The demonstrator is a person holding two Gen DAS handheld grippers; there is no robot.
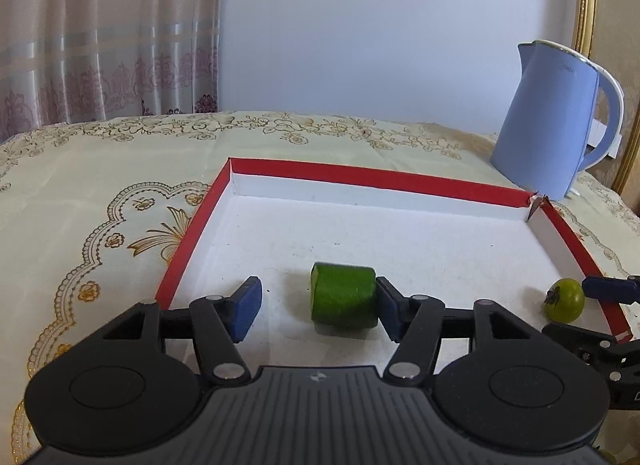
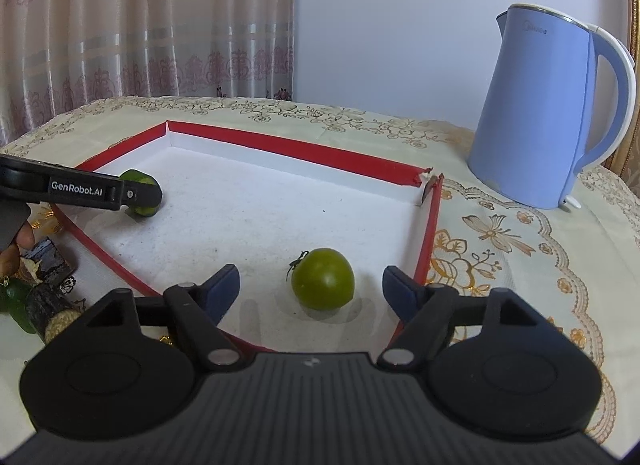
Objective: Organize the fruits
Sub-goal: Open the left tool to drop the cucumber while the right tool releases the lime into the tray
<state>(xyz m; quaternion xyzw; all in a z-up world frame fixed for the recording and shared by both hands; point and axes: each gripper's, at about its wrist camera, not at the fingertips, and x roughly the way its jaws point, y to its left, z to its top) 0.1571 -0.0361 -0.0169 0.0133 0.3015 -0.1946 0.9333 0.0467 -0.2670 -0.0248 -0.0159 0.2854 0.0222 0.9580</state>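
A shallow white tray with a red rim [image 1: 360,175] lies on the table. A green cucumber chunk [image 1: 344,295] rests on its side on the tray floor between the blue pads of my left gripper [image 1: 318,289]. The right pad [image 1: 386,307] is against the chunk and the left pad stands well clear, so this gripper is open. A green tomato [image 2: 323,279] sits near the tray's right wall [image 2: 426,241]. My right gripper [image 2: 312,279] is open around it, with a gap on both sides. In the right wrist view the left gripper [image 2: 138,195] hides most of the cucumber chunk [image 2: 134,178].
A blue electric kettle [image 2: 540,105] stands behind the tray's torn far right corner [image 2: 424,181]. Beside the tray's left edge are a hand [image 2: 18,249], a dark bark-like block [image 2: 52,305] and a green item [image 2: 16,303]. A curtain hangs behind the embroidered tablecloth [image 1: 100,193].
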